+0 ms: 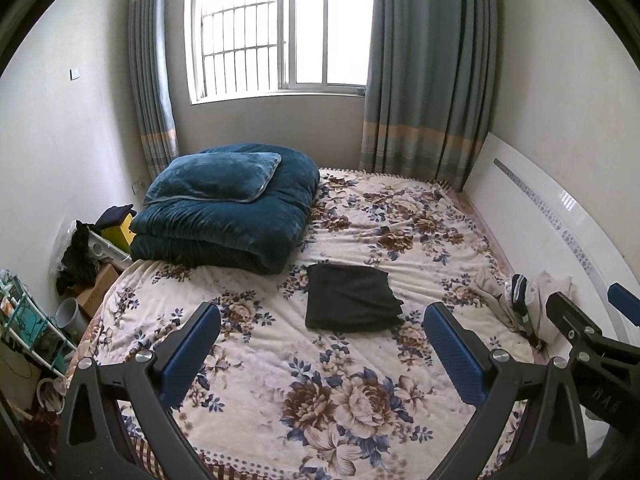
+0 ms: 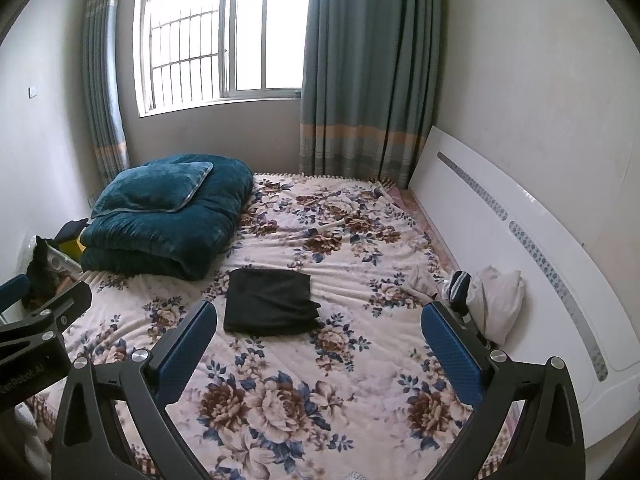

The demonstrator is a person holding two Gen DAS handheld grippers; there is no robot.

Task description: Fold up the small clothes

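Note:
A folded black garment (image 1: 352,298) lies flat in the middle of the floral bedspread (image 1: 280,360); it also shows in the right wrist view (image 2: 270,302). A small heap of white and dark-striped clothes (image 1: 532,300) lies at the bed's right edge by the headboard, also in the right wrist view (image 2: 488,296). My left gripper (image 1: 320,344) is open and empty, held above the bed short of the black garment. My right gripper (image 2: 320,344) is open and empty, beside the left one; its body shows at the right of the left wrist view.
A folded teal quilt with a pillow (image 1: 228,208) sits at the bed's far left. A white headboard (image 1: 552,216) runs along the right. Boxes, a rack and clutter (image 1: 80,272) stand on the floor left of the bed. Window and curtains (image 1: 428,72) are behind.

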